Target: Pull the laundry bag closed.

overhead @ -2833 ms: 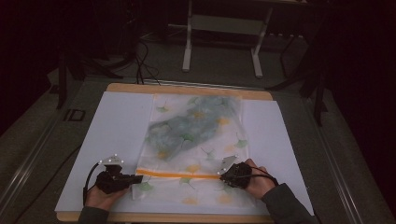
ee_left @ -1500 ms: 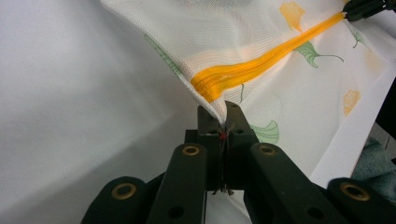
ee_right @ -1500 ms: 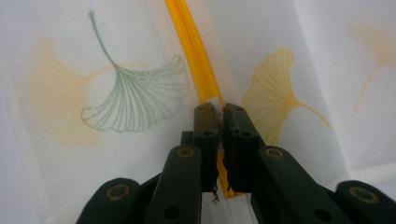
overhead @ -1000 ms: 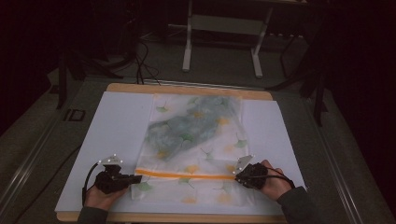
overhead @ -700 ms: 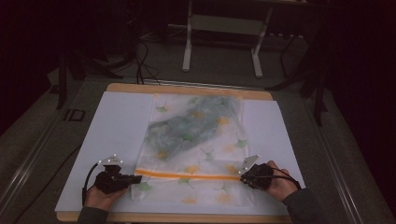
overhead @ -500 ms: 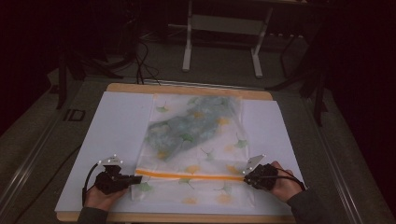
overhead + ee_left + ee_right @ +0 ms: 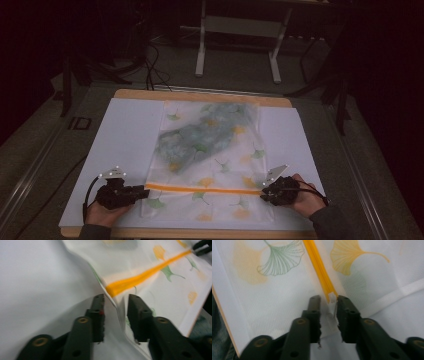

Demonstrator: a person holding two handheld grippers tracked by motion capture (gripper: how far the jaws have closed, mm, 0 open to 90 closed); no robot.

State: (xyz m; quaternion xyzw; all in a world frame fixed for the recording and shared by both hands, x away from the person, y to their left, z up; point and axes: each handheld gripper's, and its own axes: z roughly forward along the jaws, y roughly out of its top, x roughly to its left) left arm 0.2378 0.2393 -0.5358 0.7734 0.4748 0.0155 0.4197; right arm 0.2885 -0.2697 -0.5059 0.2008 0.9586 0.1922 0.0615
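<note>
A translucent zip bag (image 7: 225,165) printed with ginkgo leaves lies flat, with a blue-green garment (image 7: 197,137) inside it. An orange zip strip (image 7: 200,189) crosses its near end. My left gripper (image 7: 145,190) is at the strip's left end. Its jaws have just been opening and now stand open (image 7: 115,300), with the bag's side edge (image 7: 117,311) loose between them. My right gripper (image 7: 262,192) is at the strip's right end. Its jaws have also just been opening and stand open (image 7: 329,300), with the small white slider (image 7: 332,298) in the gap.
The bag rests on a white sheet (image 7: 125,135) over a wooden board (image 7: 200,96), whose near edge (image 7: 200,233) runs just in front of my hands. Behind the table stand a metal frame (image 7: 237,30) and cables (image 7: 155,65) on the dark floor.
My right gripper has slid to the right along the orange strip, as far as the bag's right edge. The left gripper has stayed at the left end.
</note>
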